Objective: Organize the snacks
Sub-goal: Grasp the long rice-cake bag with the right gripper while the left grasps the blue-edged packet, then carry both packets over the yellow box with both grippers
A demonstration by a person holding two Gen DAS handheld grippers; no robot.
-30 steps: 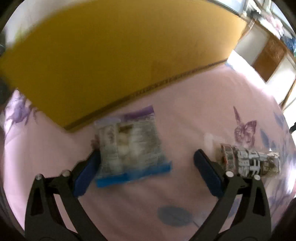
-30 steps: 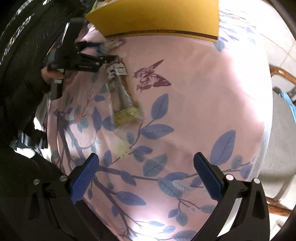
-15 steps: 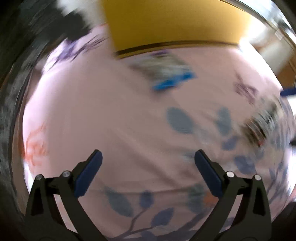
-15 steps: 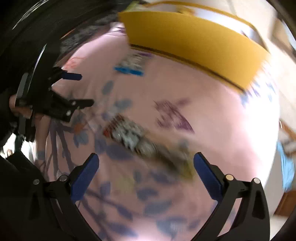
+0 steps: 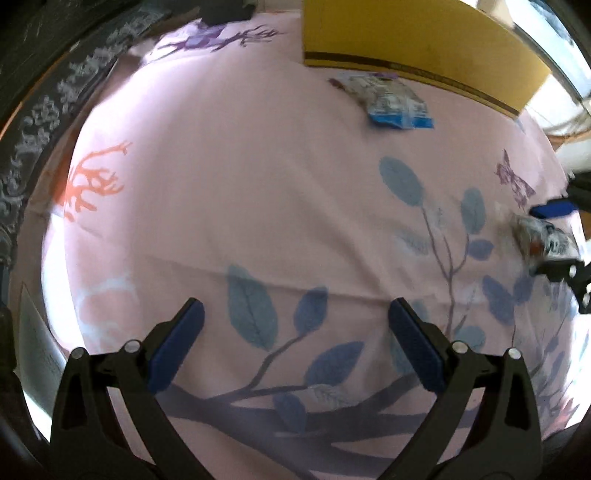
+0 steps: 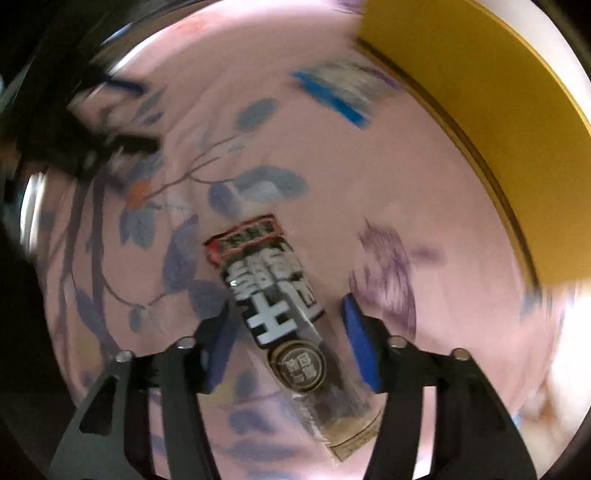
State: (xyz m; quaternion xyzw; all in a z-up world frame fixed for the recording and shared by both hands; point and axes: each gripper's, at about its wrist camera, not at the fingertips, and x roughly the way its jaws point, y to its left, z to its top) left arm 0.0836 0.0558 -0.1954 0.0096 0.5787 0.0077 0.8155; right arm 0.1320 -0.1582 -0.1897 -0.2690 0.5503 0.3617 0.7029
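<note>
Setting: home room | Evidence: pink floral tablecloth [image 5: 258, 184] with leaf and butterfly print; yellow box [image 5: 424, 33]; wooden furniture at edge, blurred

My fingers [image 6: 356, 339] wear matt blue pads on black plastic arms studded with shiny metal rivets. Between them lies a glossy, crinkled film snack packet [image 6: 273, 299], black with white characters. The counter's cloth [image 5: 258, 184] is soft matt pink fabric, lightly creased, printed with leaves. At upper right in the left view, a shiny blue-edged plastic snack bag [image 5: 388, 98] lies beside a smooth matt yellow cardboard box [image 5: 424, 33].
</note>
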